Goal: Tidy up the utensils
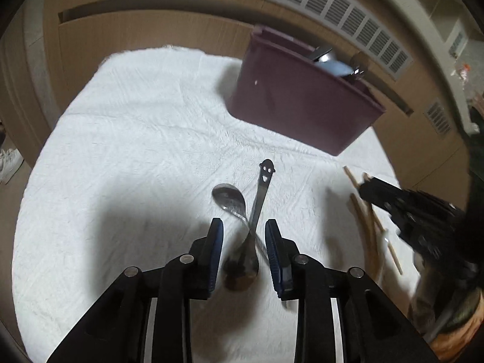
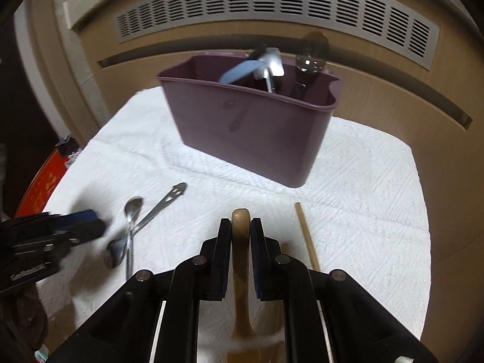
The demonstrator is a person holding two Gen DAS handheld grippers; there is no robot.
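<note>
Two metal spoons lie crossed on the white cloth (image 1: 136, 151): a smiley-handled spoon (image 1: 262, 187) and a plain spoon (image 1: 228, 198). My left gripper (image 1: 244, 222) stands open just above them, a finger on either side of where they cross, and neither pad presses on them. My right gripper (image 2: 241, 222) is shut on the handle of a wooden spoon (image 2: 240, 272). A wooden chopstick (image 2: 307, 236) lies just right of it. The purple utensil bin (image 2: 251, 130) stands behind and holds a blue spatula (image 2: 242, 71) and a slotted metal spoon (image 2: 308, 63).
The cloth covers a small table whose edges fall away on all sides. A beige cabinet with a vent grille (image 2: 272, 9) rises right behind the bin. A red round object (image 2: 39, 187) sits beyond the left edge. The left gripper (image 2: 84, 224) shows beside the spoons.
</note>
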